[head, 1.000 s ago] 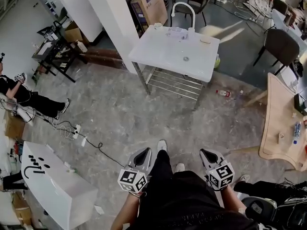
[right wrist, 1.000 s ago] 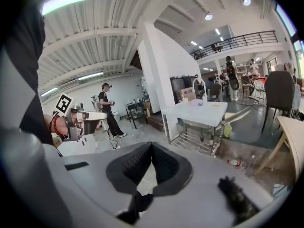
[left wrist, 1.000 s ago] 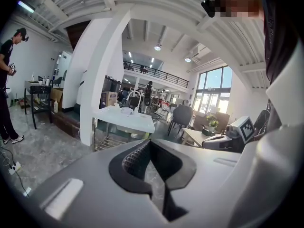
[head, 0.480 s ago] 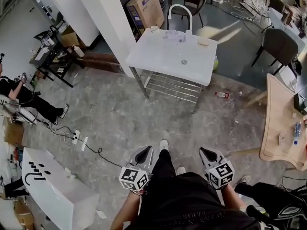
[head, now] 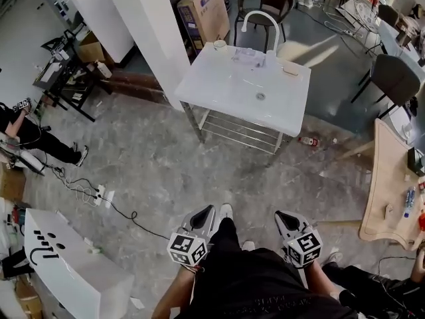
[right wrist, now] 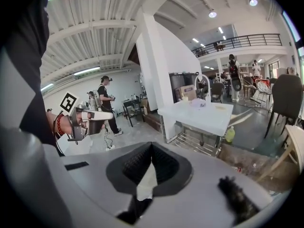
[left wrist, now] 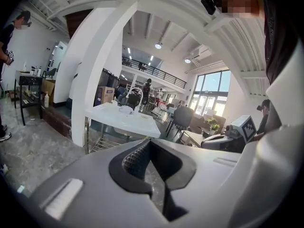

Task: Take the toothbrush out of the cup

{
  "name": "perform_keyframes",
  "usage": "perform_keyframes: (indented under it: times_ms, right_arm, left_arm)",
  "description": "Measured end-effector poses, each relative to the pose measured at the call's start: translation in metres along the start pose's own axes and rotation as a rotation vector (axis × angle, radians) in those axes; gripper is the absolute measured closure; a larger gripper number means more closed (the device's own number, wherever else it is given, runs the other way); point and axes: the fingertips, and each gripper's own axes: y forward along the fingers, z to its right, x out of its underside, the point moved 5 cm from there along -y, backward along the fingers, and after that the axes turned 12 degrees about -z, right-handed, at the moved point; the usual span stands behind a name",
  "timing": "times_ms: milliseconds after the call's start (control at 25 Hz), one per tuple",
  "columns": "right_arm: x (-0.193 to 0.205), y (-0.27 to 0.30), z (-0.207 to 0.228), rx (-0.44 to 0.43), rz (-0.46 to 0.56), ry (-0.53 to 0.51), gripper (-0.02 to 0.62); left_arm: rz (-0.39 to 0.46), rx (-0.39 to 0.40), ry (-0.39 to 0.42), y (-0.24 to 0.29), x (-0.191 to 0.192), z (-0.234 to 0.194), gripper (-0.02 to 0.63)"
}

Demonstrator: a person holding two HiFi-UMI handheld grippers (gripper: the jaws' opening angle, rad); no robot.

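— How do the claws stand?
— The left claw [head: 206, 211] and right claw [head: 281, 215] are both pressed together, pinching nothing, held low at the person's waist over the grey stone floor [head: 166, 165].
— And the cup?
— A small pale cup [head: 219, 44] stands near the far left corner of the white rectangular counter [head: 226, 88], well apart from both claws, near a curved white tap [head: 259, 18]. Whether the toothbrush is in it cannot be told at this size
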Motion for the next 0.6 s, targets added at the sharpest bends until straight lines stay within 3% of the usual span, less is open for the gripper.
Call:
perform_keyframes:
  times_ms: [600]
  right_arm:
    - [-0.105, 0.092, 0.022, 0.033, 0.009, -0.005, 0.583]
  left_arm:
    - [-0.01, 0.043, -0.012, 0.05, -0.072, -0.113, 0.597]
